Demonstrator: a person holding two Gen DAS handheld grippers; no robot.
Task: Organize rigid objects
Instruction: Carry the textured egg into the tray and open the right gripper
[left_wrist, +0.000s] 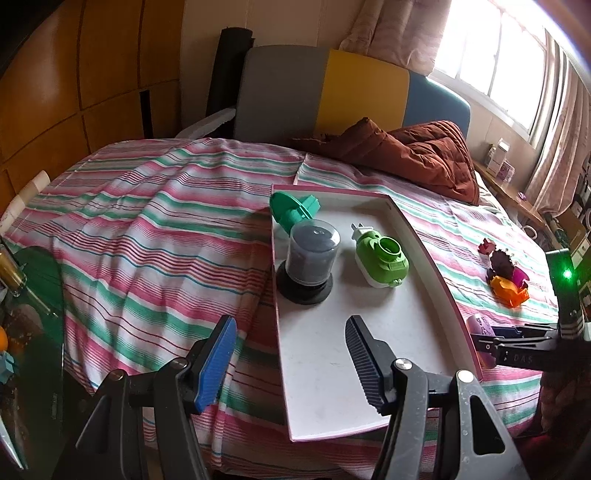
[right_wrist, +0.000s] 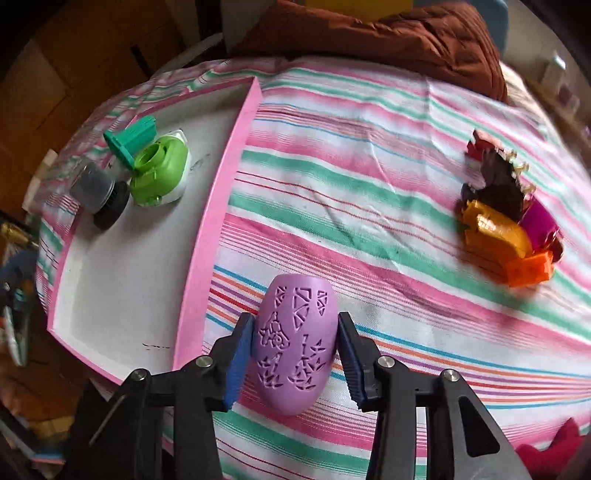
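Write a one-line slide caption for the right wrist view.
Right hand-held gripper grips a purple cutout-patterned egg beside the pink tray.

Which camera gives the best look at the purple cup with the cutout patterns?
The right wrist view: the purple cup fills the foreground between the right claw pads, cutouts clear. The left wrist view shows only a sliver of it beside the tray, mostly hidden by the claw.
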